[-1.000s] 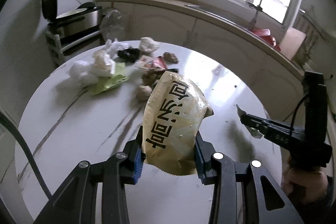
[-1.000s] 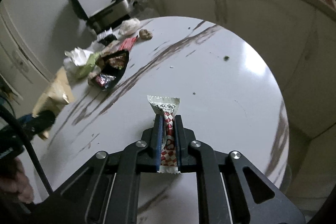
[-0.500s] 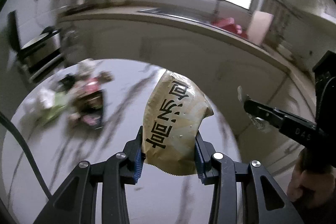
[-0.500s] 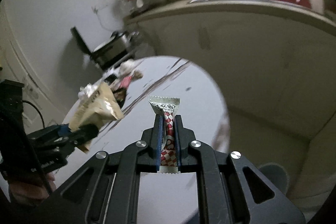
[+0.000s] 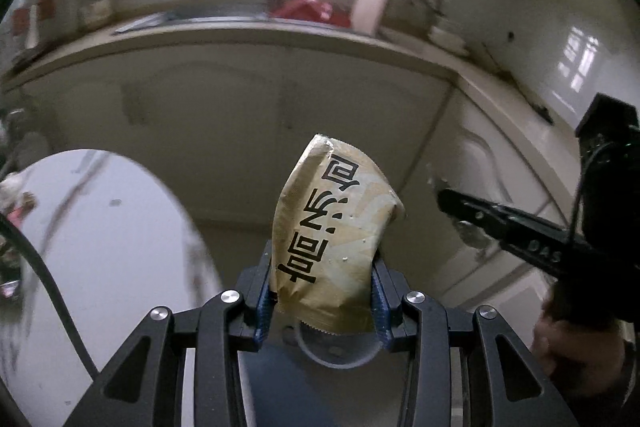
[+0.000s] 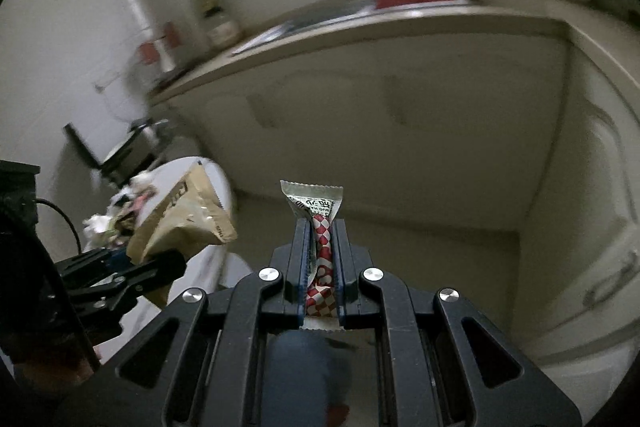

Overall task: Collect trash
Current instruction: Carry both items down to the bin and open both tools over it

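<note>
My left gripper (image 5: 322, 261) is shut on a tan snack bag (image 5: 334, 223) with black characters, held past the edge of the round white table (image 5: 100, 247) and over the floor. My right gripper (image 6: 322, 227) is shut on a thin red-and-white checkered wrapper (image 6: 320, 239) with a silver end, also held off the table. In the left wrist view the right gripper (image 5: 444, 197) shows at the right as a black bar. In the right wrist view the left gripper (image 6: 176, 259) with the tan snack bag (image 6: 188, 215) shows at the left. A pile of trash (image 6: 120, 211) lies on the table behind it.
Cream cabinets (image 5: 248, 131) under a counter (image 5: 280, 35) with a sink and red items face me. A grey round bin (image 5: 340, 351) rim shows just under the left gripper. A blue trouser leg (image 6: 300, 379) and a hand (image 5: 576, 359) of the person are in view.
Both grippers swung to the right off the table toward the cabinets, each still gripping its item. The trash pile slid to the far left of both views.
</note>
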{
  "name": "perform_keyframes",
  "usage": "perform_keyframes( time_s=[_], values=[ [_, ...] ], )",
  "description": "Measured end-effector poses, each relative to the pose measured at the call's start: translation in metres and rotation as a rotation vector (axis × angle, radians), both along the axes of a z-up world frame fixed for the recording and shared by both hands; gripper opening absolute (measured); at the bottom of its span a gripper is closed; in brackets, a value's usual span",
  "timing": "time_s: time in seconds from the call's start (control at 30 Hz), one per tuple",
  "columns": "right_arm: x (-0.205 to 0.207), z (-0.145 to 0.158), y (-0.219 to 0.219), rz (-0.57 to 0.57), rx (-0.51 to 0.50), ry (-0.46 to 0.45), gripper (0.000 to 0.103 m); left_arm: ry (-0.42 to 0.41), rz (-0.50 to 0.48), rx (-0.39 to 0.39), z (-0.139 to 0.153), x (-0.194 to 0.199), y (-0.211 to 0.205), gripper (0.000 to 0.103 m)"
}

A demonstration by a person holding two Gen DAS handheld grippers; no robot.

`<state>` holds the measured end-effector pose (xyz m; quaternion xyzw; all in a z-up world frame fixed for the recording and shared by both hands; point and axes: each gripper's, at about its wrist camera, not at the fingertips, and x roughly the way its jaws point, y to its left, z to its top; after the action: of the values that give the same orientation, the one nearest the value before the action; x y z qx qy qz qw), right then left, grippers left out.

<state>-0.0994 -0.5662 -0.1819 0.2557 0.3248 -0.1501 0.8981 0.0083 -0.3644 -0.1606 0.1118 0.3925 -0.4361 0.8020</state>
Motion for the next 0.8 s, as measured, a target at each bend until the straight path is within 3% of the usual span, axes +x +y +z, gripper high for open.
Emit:
perform_keyframes(
  time_s=[0.13,0.37,0.6,0.67,0.73,0.8],
  values=[
    [-0.02,-0.035,-0.036,-0.067,0.058,0.04,0.011,0.06,-0.054,0.066,-0.035,0.011,-0.048,0.036],
    [-0.039,-0.135,-0.085,-0.149,0.237,0.151,0.011,0.19,-0.079,0.201,-0.102,0.041,-0.115,0.037],
    [-0.042,-0.205,-0.103,-0.189,0.365,0.22,0.016,0.297,-0.082,0.293,-0.153,0.064,-0.148,0.039],
    [-0.042,-0.214,-0.107,-0.208,0.386,0.225,0.026,0.308,-0.09,0.323,-0.163,0.067,-0.156,0.049],
    [-0.044,-0.221,-0.11,-0.237,0.399,0.225,0.06,0.312,-0.084,0.346,-0.171,0.071,-0.161,0.05],
    [-0.05,-0.226,-0.112,-0.255,0.411,0.223,0.061,0.313,-0.075,0.352,-0.175,0.075,-0.163,0.056]
  ],
)
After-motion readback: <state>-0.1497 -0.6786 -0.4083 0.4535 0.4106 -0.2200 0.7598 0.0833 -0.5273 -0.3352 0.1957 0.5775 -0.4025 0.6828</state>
